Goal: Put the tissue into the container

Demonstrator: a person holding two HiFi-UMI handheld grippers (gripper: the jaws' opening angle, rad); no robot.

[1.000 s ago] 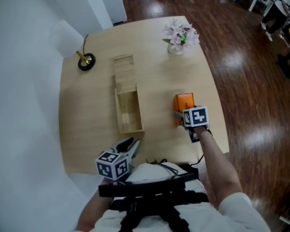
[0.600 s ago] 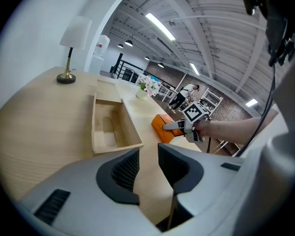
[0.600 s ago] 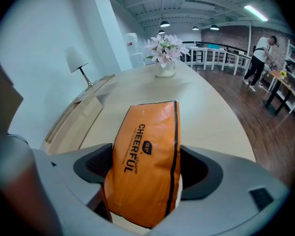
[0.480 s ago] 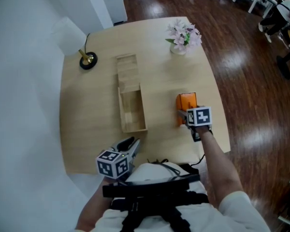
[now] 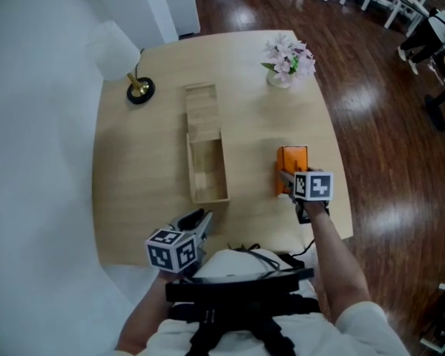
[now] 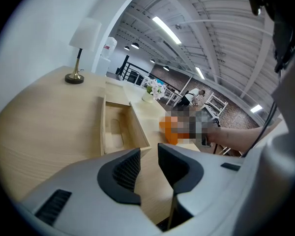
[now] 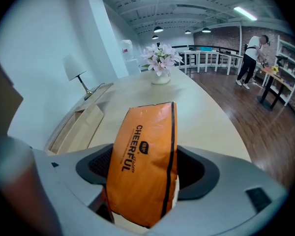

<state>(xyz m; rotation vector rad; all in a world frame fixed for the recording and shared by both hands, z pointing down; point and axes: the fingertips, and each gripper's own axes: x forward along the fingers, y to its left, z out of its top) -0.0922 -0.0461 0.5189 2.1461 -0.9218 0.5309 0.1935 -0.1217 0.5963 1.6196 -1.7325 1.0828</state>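
Observation:
An orange tissue pack (image 5: pixel 291 163) lies on the round wooden table (image 5: pixel 133 191), right of an open, empty wooden box (image 5: pixel 208 170). The box's lid (image 5: pixel 202 110) lies flat just beyond it. My right gripper (image 5: pixel 288 181) reaches over the pack's near end. In the right gripper view the pack (image 7: pixel 145 156) stands between the fingers (image 7: pixel 96 166) of that gripper (image 7: pixel 146 178), whose jaws are closing around it without a firm press. My left gripper (image 5: pixel 197 221) hovers at the table's near edge. In its own view the left gripper (image 6: pixel 148 167) holds nothing, jaws a narrow gap apart, facing the box (image 6: pixel 119 132).
A white-shaded lamp (image 5: pixel 137 87) stands at the far left of the table and a vase of pink flowers (image 5: pixel 288 59) at the far right. Dark wooden floor (image 5: pixel 386 147) surrounds the table; the right edge runs close beside the pack.
The head view has shifted a little, so the table sits slightly lower and to the right. The right gripper stays at the pack's near end. The left gripper has not moved.

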